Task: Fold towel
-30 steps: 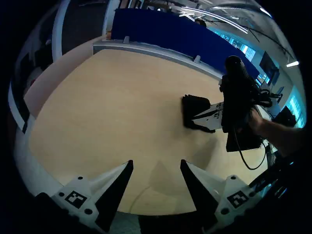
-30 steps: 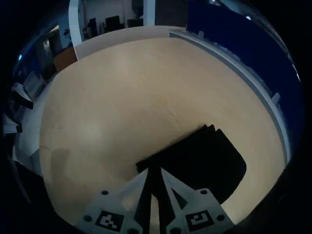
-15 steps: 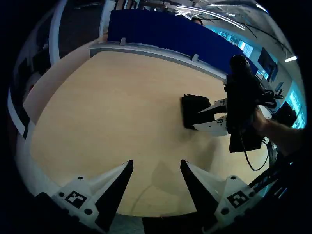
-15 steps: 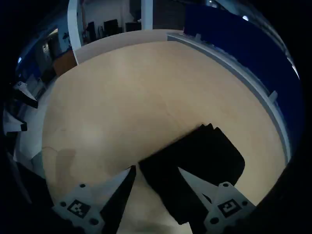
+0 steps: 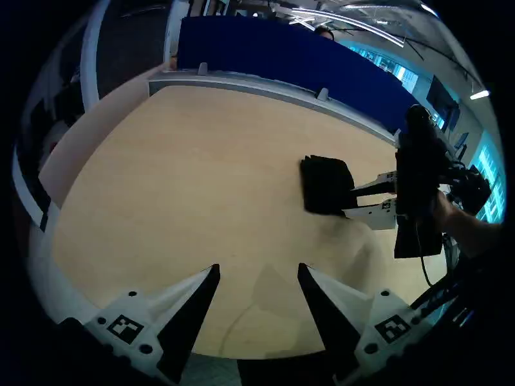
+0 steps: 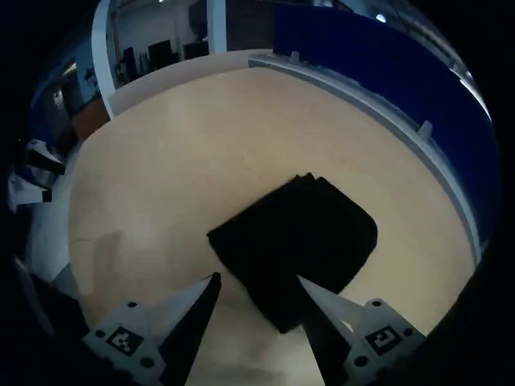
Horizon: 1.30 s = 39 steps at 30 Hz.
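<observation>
fingers (image 5: 187,309) of the left gripper (image 5: 257,266) stand wide apart with nothing between them, over the near part of the table (image 5: 193,167). the right gripper (image 6: 258,276) is spread just as wide and grips nothing. its tips sit at the near edge of the towel (image 6: 302,231); whether they touch it i cannot tell. the towel is black, folded into a thick rectangle, flat on the table, well apart from the left gripper. a hand (image 5: 445,209) holds the right gripper.

The left gripper (image 5: 257,267) and right gripper (image 6: 257,276) share white tapered jaws, black-lined, bearing square black-and-white markers (image 5: 125,327).
</observation>
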Each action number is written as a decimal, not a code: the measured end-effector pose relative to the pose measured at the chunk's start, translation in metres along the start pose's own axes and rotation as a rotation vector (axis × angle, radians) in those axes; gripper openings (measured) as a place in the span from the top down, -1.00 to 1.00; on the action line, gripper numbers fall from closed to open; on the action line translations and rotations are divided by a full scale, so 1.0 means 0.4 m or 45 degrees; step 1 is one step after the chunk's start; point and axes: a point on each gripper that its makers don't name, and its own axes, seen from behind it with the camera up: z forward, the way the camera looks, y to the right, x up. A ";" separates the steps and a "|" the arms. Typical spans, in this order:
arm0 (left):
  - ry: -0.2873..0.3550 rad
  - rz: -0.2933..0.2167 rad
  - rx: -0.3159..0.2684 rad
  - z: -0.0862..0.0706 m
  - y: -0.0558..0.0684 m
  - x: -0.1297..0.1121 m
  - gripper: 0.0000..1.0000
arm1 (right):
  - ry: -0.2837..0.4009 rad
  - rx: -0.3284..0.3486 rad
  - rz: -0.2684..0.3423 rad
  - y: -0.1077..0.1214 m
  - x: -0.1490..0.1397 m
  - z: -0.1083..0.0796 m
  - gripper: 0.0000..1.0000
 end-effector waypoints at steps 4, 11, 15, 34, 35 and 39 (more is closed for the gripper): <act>-0.004 0.009 -0.001 0.001 0.005 -0.002 -0.79 | -0.025 -0.034 0.034 0.032 -0.046 -0.016 -0.63; -0.010 0.022 -0.007 0.007 0.016 -0.004 -0.79 | -0.056 -0.065 0.096 0.071 -0.103 -0.014 -0.61; -0.014 0.031 -0.009 0.011 0.021 -0.003 -0.79 | -0.069 -0.066 0.103 0.076 -0.119 -0.007 -0.52; -0.021 0.038 -0.016 0.027 0.033 -0.006 -0.79 | -0.081 -0.034 0.116 0.087 -0.142 0.009 0.64; -0.022 0.038 -0.015 0.027 0.033 -0.006 -0.79 | -0.080 -0.032 0.115 0.086 -0.143 0.008 0.69; -0.022 0.041 -0.015 0.029 0.035 -0.005 -0.79 | -0.067 -0.037 0.098 0.086 -0.138 0.004 0.79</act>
